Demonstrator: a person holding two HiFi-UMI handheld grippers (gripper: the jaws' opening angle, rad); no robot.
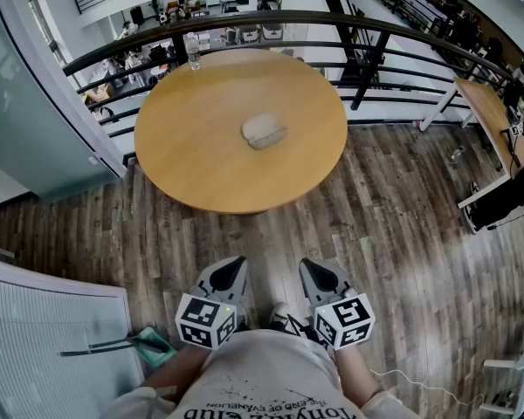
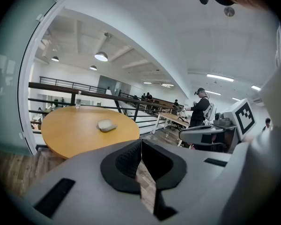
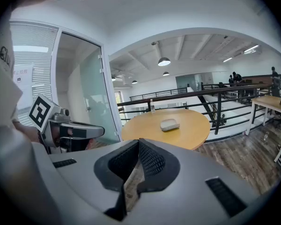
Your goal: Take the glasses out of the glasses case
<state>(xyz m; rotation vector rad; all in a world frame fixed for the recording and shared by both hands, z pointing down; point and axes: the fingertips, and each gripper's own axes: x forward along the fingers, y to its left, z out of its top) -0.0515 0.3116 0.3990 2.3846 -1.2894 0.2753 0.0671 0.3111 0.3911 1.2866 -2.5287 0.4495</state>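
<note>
Left tool (image 1: pixel 227 276) and right tool (image 1: pixel 321 278) at lower centre of head view, tucked close to person's torso, well apart from table (image 1: pixel 183 147). Looks like resting carry pose, reach not begun. Both tools pressed together at tips, nothing between.

Glasses case (image 1: pixel 264 132) at upper centre of frame, on middle of round wooden table. Case pale grey, rounded, lid closed. Glasses not visible, presumably inside.

Water bottle (image 1: pixel 193 52) at table's far edge.

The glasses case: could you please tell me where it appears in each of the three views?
Head view: glasses case, upper centre, mid-table.
Left gripper view: the glasses case sits left of centre.
Right gripper view: the glasses case sits just right of centre.
Shared landmark: the round wooden table beneath it.
</note>
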